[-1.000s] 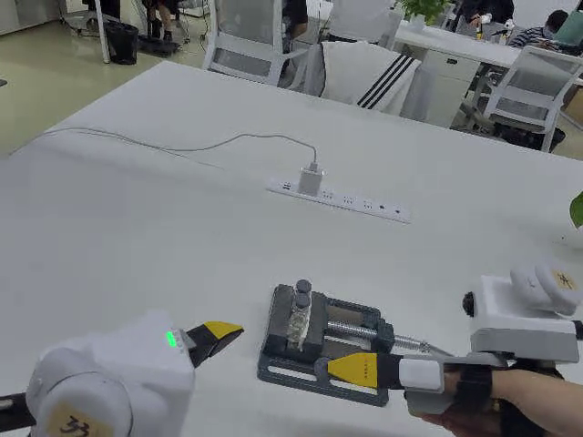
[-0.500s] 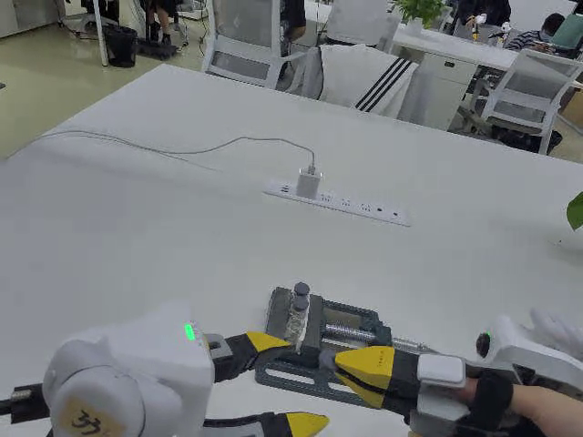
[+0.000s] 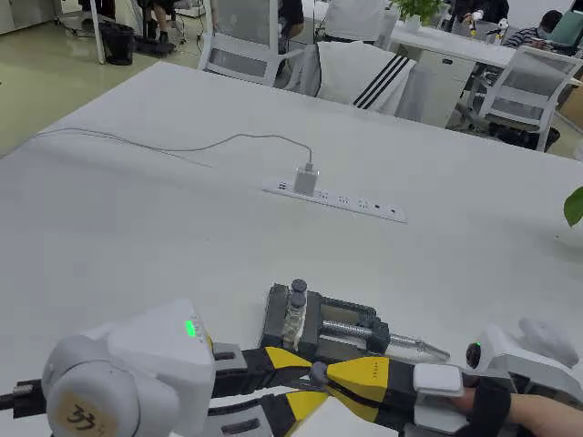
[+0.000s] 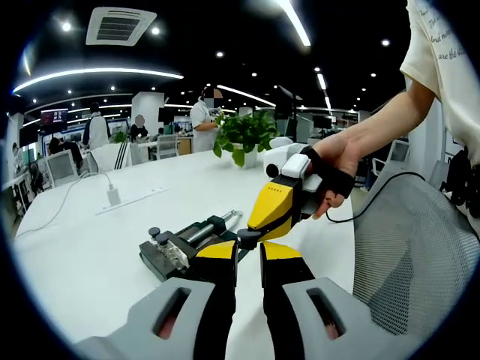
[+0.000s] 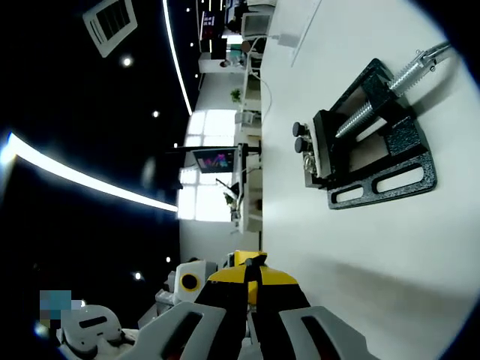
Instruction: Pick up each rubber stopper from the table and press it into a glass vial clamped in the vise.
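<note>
A handwritten "33" marks the left tongs' (image 3: 301,382) round cap (image 3: 80,419)

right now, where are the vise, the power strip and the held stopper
vise (image 3: 314,322): head view, on its dark jaw block
power strip (image 3: 351,202): head view, middle of its white top
stopper (image 3: 317,371): head view, on its dark round body

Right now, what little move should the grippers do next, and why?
Probably carry the right gripper and its pinched rubber stopper forward to the vise; it hangs short of it beside the open left gripper. Both vials there look capped already.
</note>
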### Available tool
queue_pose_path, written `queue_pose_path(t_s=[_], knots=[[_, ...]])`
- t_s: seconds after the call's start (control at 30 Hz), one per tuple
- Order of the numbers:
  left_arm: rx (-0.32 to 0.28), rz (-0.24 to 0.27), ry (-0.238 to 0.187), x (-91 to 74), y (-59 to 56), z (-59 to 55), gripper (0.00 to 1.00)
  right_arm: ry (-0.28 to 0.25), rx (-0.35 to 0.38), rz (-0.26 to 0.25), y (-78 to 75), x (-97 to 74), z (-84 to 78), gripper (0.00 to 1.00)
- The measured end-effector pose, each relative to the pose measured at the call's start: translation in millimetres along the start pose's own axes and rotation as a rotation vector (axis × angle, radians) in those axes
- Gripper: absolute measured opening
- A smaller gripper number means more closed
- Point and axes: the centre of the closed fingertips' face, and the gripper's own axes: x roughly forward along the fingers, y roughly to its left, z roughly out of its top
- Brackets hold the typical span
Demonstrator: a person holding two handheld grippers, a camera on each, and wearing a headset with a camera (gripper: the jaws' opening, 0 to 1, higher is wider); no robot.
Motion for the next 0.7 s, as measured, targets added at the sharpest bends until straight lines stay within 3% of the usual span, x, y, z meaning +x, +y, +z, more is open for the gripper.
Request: queue_pose_path(t_s=[0.5, 0.7], knots=[[0.007, -0.035, -0.008, -3.2, -7.5, 1.1, 0.06, 0.029, 0.011, 0.001, -1.9, -3.3, -5.5, 0.0], [-0.012, -0.039, -0.031, -4.2, -8.3, 5.1, 0.05, 0.028, 0.016, 0.025, 1.3, -4.7, -5.0, 0.0]])
